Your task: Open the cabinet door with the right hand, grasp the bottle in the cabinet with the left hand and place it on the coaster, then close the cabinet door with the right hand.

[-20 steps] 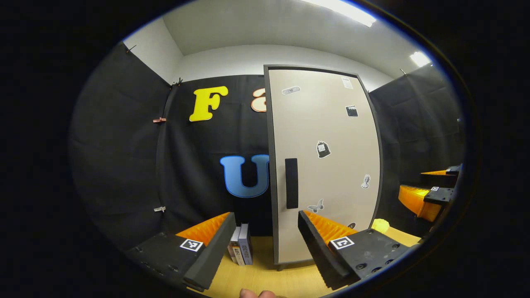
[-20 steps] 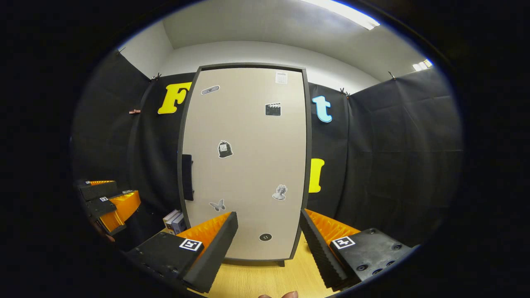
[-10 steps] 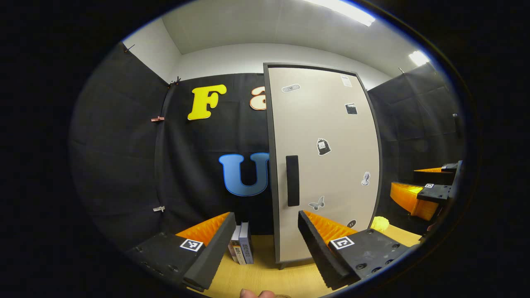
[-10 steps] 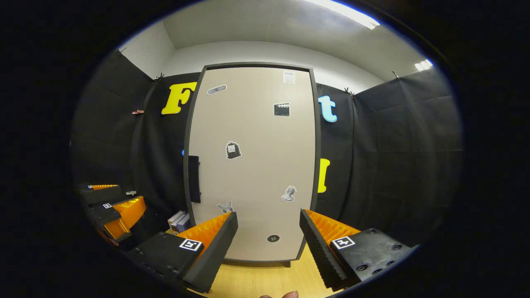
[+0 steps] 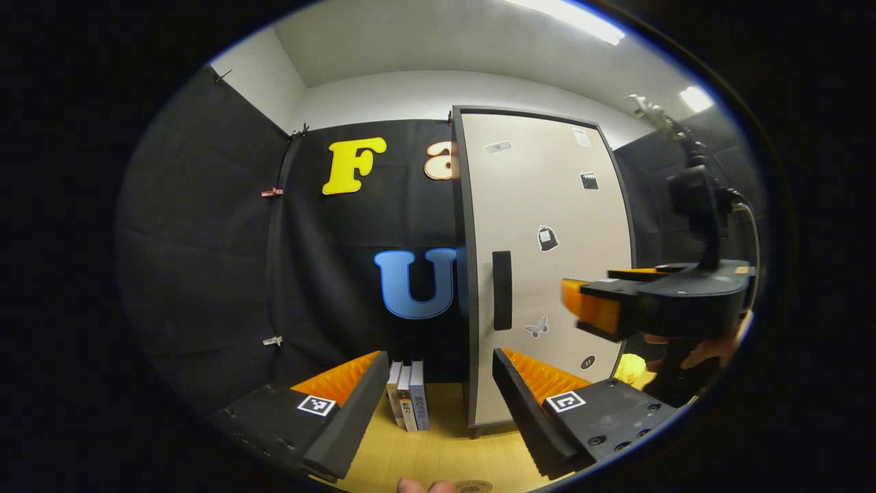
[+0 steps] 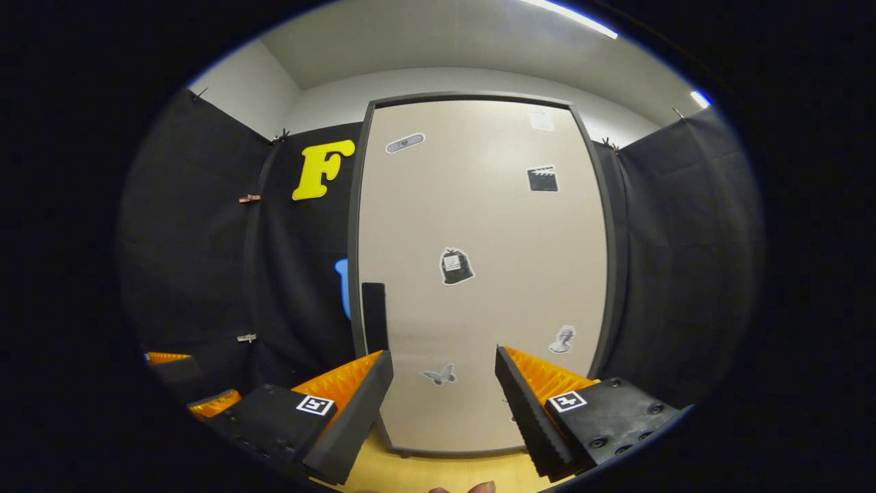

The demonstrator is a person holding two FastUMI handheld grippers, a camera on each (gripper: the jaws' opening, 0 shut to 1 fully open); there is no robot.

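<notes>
**Cabinet door shut, both grippers spread and empty**

Left gripper view: the left gripper (image 5: 438, 397) sits at 6 o'clock with its fingers spread wide and nothing between them. Past them the cabinet door (image 5: 547, 260) stands closed at about 2 o'clock, its dark handle (image 5: 501, 290) upright near the door's left edge. Small stickers dot the door. A few books (image 5: 408, 396) stand upright on the desk (image 5: 438, 455) just left of the cabinet, seen in the gap between the fingers. At 3 o'clock the right gripper (image 5: 602, 308) crosses in front of the door's right edge, a hand (image 5: 698, 349) holding it from below; whether its fingers are apart cannot be told here. A yellow object (image 5: 628, 370) lies low beside the cabinet, partly hidden. The bottle is behind the closed door, out of sight.

Right gripper view: its own fingers are wide apart at 6 o'clock, holding nothing, pointed at the lower door, whose handle sits at 9 o'clock of centre.
</notes>
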